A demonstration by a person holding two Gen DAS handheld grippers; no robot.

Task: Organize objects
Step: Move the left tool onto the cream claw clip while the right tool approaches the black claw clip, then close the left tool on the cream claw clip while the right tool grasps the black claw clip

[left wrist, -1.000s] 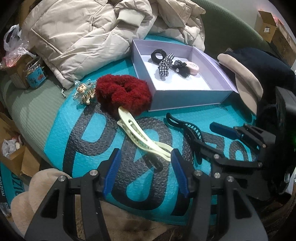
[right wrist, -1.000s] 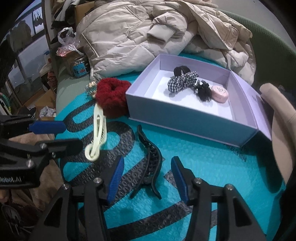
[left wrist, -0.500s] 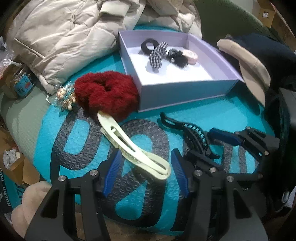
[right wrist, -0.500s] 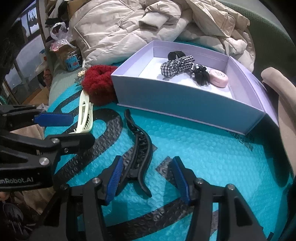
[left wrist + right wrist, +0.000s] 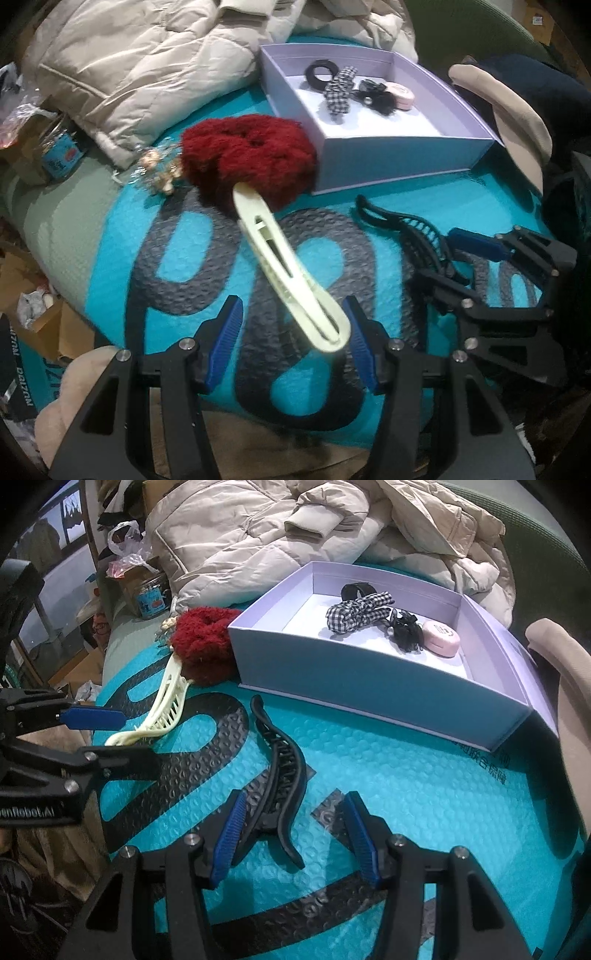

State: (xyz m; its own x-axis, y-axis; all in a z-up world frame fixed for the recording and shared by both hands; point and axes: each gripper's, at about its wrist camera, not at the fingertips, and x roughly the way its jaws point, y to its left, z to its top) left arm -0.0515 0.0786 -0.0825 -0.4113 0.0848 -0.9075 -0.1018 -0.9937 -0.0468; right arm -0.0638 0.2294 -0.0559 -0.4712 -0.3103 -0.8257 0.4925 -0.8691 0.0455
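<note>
A cream hair clip (image 5: 288, 273) lies on the teal mat, its near end between the fingers of my open left gripper (image 5: 293, 339). It also shows in the right wrist view (image 5: 162, 709). A black claw clip (image 5: 279, 775) lies with its near end between the fingers of my open right gripper (image 5: 295, 834); it shows in the left wrist view (image 5: 413, 236) too. A dark red scrunchie (image 5: 247, 155) lies against the lilac box (image 5: 369, 686), which holds several hair accessories. A small beaded clip (image 5: 159, 171) lies left of the scrunchie.
A beige puffer jacket (image 5: 147, 66) is heaped behind the mat. A jar with a blue label (image 5: 59, 158) stands at the left. A beige and dark cap (image 5: 517, 107) lies right of the box. Cardboard boxes sit below the left edge.
Both grippers have moved forward and down. The cream clip's end now sits between the left fingers and the black clip's end between the right fingers.
</note>
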